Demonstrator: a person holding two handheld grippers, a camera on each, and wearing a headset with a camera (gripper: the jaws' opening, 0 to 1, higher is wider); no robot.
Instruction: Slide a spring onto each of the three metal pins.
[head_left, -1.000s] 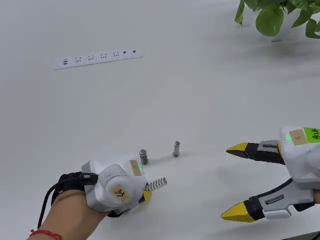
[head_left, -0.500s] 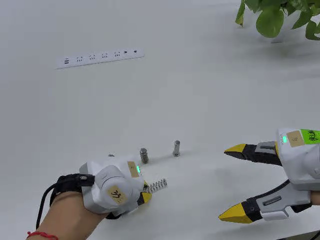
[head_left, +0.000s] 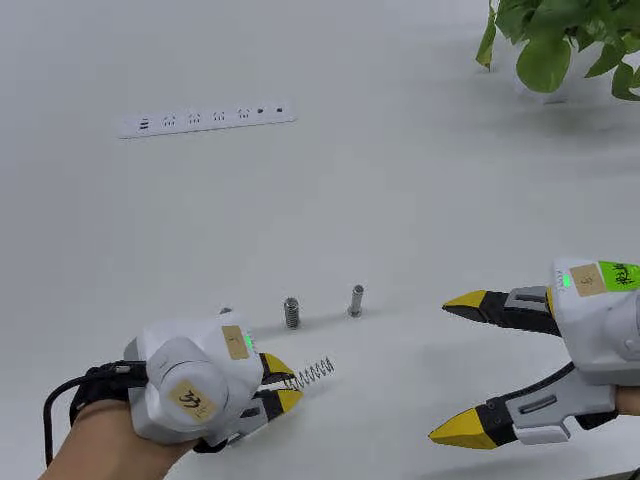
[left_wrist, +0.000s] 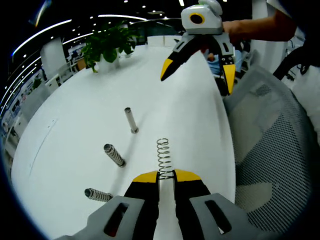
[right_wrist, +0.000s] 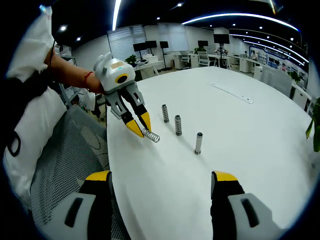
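The jaws of the left gripper (left_wrist: 166, 176) were pinched tight on one end of a spring (left_wrist: 163, 157) jutting over the worktop (left_wrist: 65, 145) near one bare pin (left_wrist: 130, 119) and two spring-covered pins (left_wrist: 114, 155), while the right gripper (right_wrist: 161, 176) gaped wide, holding nothing.

- Glossy white table (head_left: 420, 180).
- Silver coiled wire spring (head_left: 312, 372); bare silver metal pin (head_left: 356, 299).
- White left gripper (head_left: 288, 388) and white right gripper (head_left: 440, 370): black jaws, yellow tips.
- Green leafy plant (head_left: 560, 40), far right.

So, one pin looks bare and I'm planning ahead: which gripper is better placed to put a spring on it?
Left. The left gripper is shut on a spring, with the bare pin just ahead; the right gripper is open and empty.
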